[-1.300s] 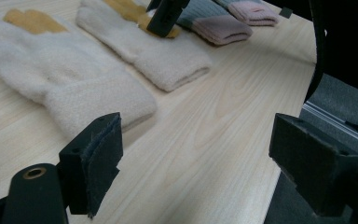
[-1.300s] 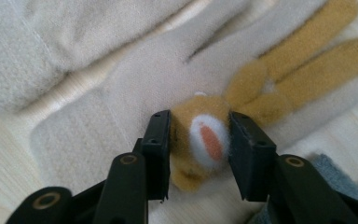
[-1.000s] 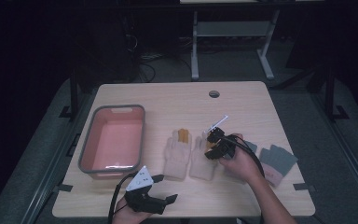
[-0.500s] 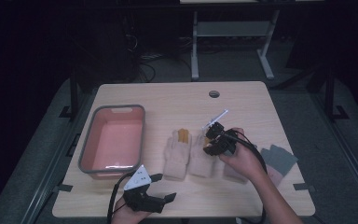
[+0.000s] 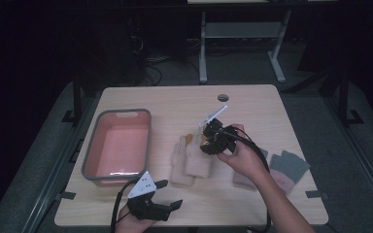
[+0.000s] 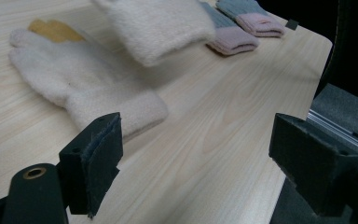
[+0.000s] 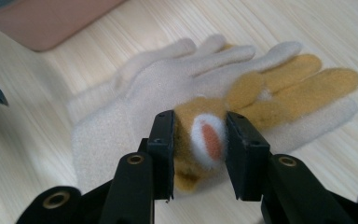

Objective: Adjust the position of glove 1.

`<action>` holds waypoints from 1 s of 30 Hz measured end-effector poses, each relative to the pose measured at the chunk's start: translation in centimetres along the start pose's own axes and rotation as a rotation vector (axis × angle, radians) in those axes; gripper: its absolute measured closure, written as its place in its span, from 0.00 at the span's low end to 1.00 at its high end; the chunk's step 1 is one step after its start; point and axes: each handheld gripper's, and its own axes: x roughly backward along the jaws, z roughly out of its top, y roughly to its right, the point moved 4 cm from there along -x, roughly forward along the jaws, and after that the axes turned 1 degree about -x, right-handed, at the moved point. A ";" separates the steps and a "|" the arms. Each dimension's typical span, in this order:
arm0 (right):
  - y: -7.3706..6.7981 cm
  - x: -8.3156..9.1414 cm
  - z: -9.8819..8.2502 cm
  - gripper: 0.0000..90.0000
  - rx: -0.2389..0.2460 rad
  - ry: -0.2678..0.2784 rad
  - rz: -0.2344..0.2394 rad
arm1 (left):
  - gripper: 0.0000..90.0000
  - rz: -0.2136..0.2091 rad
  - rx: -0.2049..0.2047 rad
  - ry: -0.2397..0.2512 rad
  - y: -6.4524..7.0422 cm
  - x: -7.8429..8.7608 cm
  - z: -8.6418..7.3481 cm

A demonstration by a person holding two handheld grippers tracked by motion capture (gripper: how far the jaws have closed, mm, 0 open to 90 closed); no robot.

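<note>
Right gripper (image 5: pixel 205 141) sits over mid-table, jaws partly closed and pinched on a cream glove (image 7: pixel 200 140). In the right gripper view the pads squeeze a bunched bit of it with mustard-yellow patches and a small white-and-orange spot. The glove's yellow-tipped fingers (image 7: pixel 303 84) spread away from the jaws; its cuff end hangs toward the person in the high view, so its long axis runs roughly from far edge to near edge of the table (image 5: pixel 252 204). In the left gripper view that cuff (image 6: pixel 161 28) floats clear above the wood.

A second cream glove (image 5: pixel 178 162) lies flat just beside it on the left, fingers pointing away from the person, cuff near.

Left gripper (image 5: pixel 167 194) is at the near edge, jaws wide apart, nothing between them, resting low by the table.

Pink tray (image 5: pixel 90 160) with grey rim sits at the left. Grey-and-pink gloves (image 5: pixel 289 167) lie to the right, past the right hand (image 5: pixel 245 158).
</note>
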 end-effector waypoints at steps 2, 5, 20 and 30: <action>-0.3 -0.4 0.5 0.72 0.012 -0.005 0.008 | 0.19 0.005 0.007 -0.001 0.0 0.0 0.0; -0.5 -0.9 1.0 0.72 0.027 -0.006 0.008 | 0.19 0.008 0.003 0.003 -0.1 0.1 0.0; -2.3 -4.4 2.6 0.72 0.048 -0.056 0.064 | 0.19 0.023 0.000 0.013 -0.2 0.6 0.2; -2.3 -6.7 2.0 0.72 0.036 -0.106 0.093 | 0.19 0.025 -0.013 0.009 -0.1 0.4 0.2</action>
